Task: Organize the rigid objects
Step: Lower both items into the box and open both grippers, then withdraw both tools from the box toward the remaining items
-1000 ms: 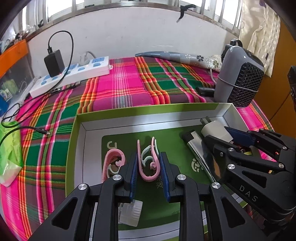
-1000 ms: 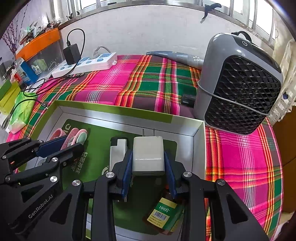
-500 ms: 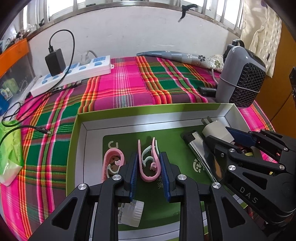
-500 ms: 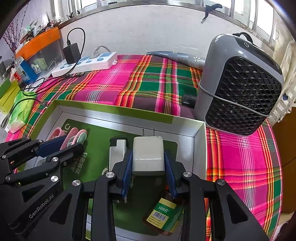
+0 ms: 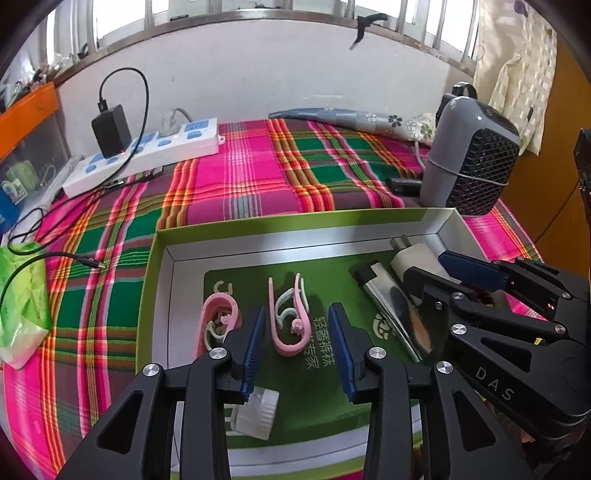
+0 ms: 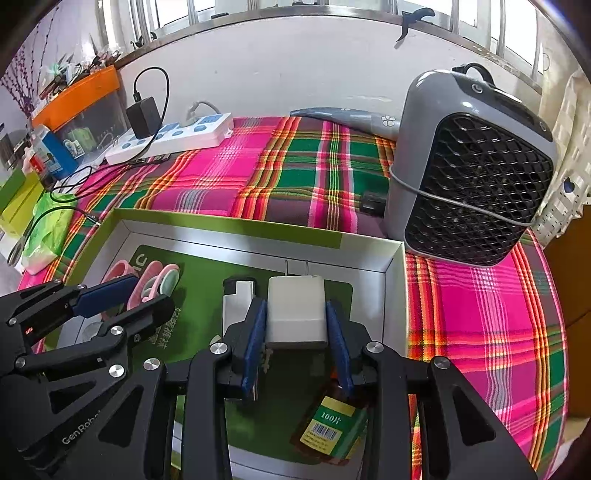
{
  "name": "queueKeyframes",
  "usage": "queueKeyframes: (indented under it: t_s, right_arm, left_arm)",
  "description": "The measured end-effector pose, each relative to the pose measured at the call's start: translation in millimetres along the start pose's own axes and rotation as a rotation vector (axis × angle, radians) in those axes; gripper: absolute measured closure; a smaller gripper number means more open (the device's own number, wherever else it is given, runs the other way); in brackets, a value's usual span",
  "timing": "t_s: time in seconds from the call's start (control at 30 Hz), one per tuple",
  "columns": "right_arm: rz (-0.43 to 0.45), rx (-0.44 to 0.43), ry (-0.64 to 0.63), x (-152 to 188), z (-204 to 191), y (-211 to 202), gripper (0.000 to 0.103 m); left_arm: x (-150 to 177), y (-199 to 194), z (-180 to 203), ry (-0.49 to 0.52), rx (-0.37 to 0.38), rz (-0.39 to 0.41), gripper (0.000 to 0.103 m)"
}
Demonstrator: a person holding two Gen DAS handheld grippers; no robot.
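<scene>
Left gripper [image 5: 295,343] jaws have just spread — pink clip [image 5: 290,325] now lies loose between them; right gripper [image 6: 296,325] pinches white charger [image 6: 296,310].

A white plastered wall [image 5: 258,85] runs behind the surface, topped by a metal sill and a barred window [image 6: 332,7] that lets in bright daylight. The surface wears a plaid cloth [image 5: 251,173] — pink, green and orange. A white power strip [image 5: 147,155] lies near the wall with a black adapter [image 5: 110,129] plugged in. A grey heater [image 6: 472,166] stands at the right — beyond it a pale patterned curtain [image 5: 517,74]. An orange-lidded bin [image 6: 77,99] sits far left.
</scene>
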State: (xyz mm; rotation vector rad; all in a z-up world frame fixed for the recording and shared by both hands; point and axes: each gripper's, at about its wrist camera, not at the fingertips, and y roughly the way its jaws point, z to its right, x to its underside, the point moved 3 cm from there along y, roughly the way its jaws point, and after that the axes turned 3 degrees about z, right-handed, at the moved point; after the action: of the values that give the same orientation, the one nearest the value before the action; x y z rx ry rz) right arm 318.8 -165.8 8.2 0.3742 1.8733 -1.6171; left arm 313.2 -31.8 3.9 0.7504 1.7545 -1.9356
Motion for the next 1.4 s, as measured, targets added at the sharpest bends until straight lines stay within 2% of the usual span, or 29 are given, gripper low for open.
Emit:
queueKeyframes:
  t_s: [0.07,0.67,1.03,1.4]
  right_arm:
    - [0.006,-0.002,0.003,0.3,-0.5,-3.9,0.062]
    - [0.1,-0.027,0.031,16.6,-8.9,-58.0,0.061]
    - [0.136,-0.05,0.041,43.7,-16.4,-91.5,0.061]
    - [0.143,-0.089,0.049,74.7,-25.8,-114.6,0.06]
  left_arm:
    - [1.6,-5.0,0.9,0.0,-0.002,0.007,0.067]
    - [24.5,-64.6,2.7,-0.004,-0.036,0.09,0.065]
    - [49.1,-101.3,0.3,-0.02,-0.041,0.128,0.065]
    - [83.4,-123.1,-18.7,-0.067,-0.038,0.122,0.065]
